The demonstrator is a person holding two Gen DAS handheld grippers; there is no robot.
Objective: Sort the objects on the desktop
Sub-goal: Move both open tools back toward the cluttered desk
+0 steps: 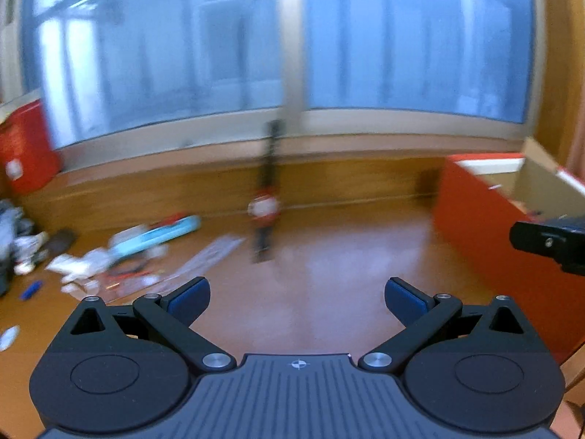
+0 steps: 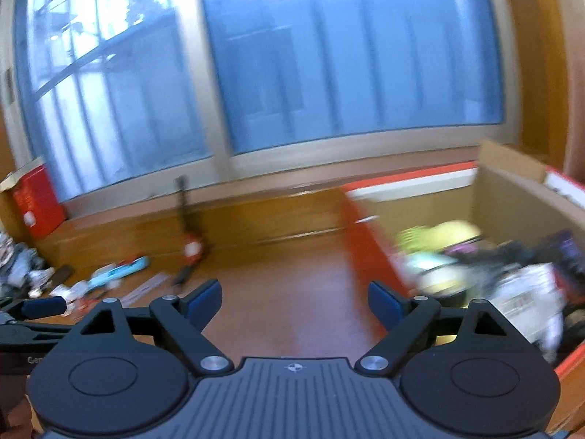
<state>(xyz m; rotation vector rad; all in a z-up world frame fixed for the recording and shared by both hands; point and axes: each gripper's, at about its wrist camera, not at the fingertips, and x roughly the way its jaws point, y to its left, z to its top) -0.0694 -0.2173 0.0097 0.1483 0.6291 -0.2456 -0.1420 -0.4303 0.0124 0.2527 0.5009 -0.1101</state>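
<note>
The wooden desktop (image 1: 329,256) runs out ahead of me to the window (image 1: 402,36), and both views are motion-blurred. On my right stands the big red cardboard box (image 2: 369,252), open-topped and already holding a jumble of things: something yellow-green (image 2: 438,237), a white printed packet (image 2: 526,303) and dark items I cannot make out. On the desk, well ahead and to my left, lies the loose clutter (image 1: 120,256): a light-blue long object (image 1: 161,236) with its long axis running left-near to right-far, a clear flat packet (image 1: 208,256) lying along the same slant, and a small blue piece (image 1: 31,290) nearer the left edge. A dark upright stand with a red-and-white part (image 1: 264,208) rises mid-desk.

My left gripper (image 1: 297,301) is spread wide and holds nothing; my right gripper (image 2: 294,301) is likewise spread and holds nothing. The clutter lies on the left gripper's side, the box on the right's, so I judge the left the nearer for any pick and the right for any drop.
</note>
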